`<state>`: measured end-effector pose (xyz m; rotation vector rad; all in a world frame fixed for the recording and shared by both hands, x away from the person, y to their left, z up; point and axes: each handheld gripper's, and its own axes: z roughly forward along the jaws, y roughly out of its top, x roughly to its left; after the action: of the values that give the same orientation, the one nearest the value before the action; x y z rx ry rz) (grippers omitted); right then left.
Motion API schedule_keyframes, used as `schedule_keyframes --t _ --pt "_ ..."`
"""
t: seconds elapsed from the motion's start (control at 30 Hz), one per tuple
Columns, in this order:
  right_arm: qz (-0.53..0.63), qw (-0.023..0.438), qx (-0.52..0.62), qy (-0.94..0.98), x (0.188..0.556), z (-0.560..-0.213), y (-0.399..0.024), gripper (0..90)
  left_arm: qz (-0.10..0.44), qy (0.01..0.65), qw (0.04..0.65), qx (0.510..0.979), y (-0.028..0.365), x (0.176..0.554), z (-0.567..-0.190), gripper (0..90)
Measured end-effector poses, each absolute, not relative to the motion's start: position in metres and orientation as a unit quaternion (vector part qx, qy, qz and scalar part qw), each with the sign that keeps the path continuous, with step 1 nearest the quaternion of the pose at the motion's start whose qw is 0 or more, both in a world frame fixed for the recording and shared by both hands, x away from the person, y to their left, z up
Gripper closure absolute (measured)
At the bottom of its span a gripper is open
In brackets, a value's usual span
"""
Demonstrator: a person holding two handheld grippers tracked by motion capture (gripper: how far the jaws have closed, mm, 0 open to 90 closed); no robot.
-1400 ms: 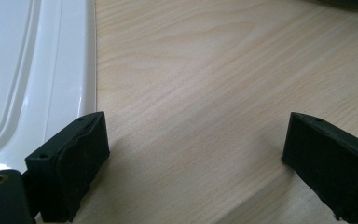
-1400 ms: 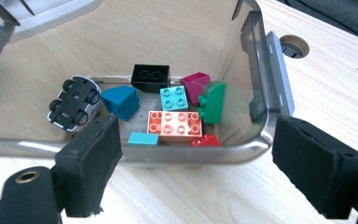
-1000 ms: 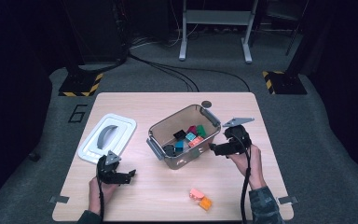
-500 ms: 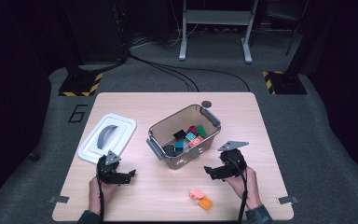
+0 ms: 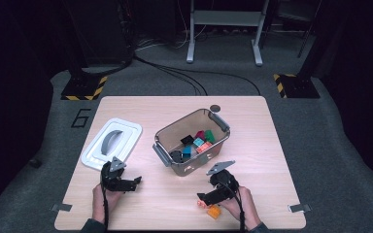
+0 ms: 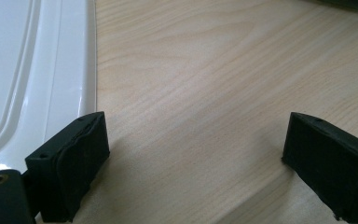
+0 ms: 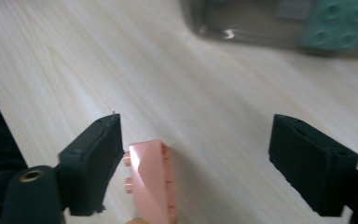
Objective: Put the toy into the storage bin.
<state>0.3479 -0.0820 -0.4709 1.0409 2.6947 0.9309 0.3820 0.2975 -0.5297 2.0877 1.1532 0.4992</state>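
A pink brick lies on the wooden table near its front edge, with an orange brick right beside it. My right gripper is low over the pink brick. Its jaws have just been closing, and the brick lies between them, close against one jaw and well apart from the other. In the high view the right gripper points left. My left gripper rests open on bare wood at the front left, nothing between its jaws; from above, the left gripper points right.
A clear bin with several coloured bricks stands mid-table, just beyond my right hand; its wall and a teal brick show close ahead. The white lid lies at the left, its edge by my left jaw.
My right gripper has come down and toward the front edge, from beside the bin to the pink brick, and its jaws have narrowed. The left gripper has stayed put.
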Motion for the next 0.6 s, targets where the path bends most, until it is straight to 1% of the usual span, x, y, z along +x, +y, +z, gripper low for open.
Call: schedule_keyframes --t 0.03,0.07,0.1,0.17,0.2,0.23,0.3,0.4,0.5,0.6 --pt "0.302 0.046 0.336 0.891 0.347 -0.473 -0.079 22.7 0.192 0.444 0.345 0.804 0.297 0.382 -0.530 6.6" --pt "0.295 0.036 0.338 0.893 0.346 -0.474 -0.075 25.7 0.192 0.444 0.345 0.804 0.297 0.382 -0.530 6.6" --pt "0.288 0.037 0.331 0.898 0.346 -0.477 -0.072 30.8 0.192 0.444 0.345 0.804 0.297 0.382 -0.530 6.6" --pt "0.272 0.020 0.330 0.904 0.345 -0.481 -0.067 36.4 0.192 0.444 0.345 0.804 0.298 0.382 -0.530 6.6" --pt "0.265 0.015 0.332 0.905 0.344 -0.482 -0.065 43.0 0.193 0.443 0.345 0.804 0.298 0.382 -0.530 6.6" --pt "0.260 0.014 0.329 0.908 0.345 -0.484 -0.063 45.1 0.192 0.444 0.345 0.804 0.298 0.382 -0.530 6.6" --pt "0.256 0.004 0.327 0.910 0.345 -0.486 -0.062 53.2 0.193 0.444 0.345 0.804 0.298 0.382 -0.530 6.6" --pt "0.249 0.004 0.334 0.909 0.347 -0.488 -0.062 60.6 0.193 0.444 0.345 0.804 0.298 0.382 -0.530 6.6" --pt "0.249 0.005 0.338 0.908 0.349 -0.489 -0.064 64.7 0.193 0.444 0.345 0.804 0.298 0.382 -0.530 6.6" --pt "0.251 0.013 0.348 0.903 0.352 -0.488 -0.069 65.4 0.193 0.444 0.345 0.804 0.298 0.382 -0.530 6.6"
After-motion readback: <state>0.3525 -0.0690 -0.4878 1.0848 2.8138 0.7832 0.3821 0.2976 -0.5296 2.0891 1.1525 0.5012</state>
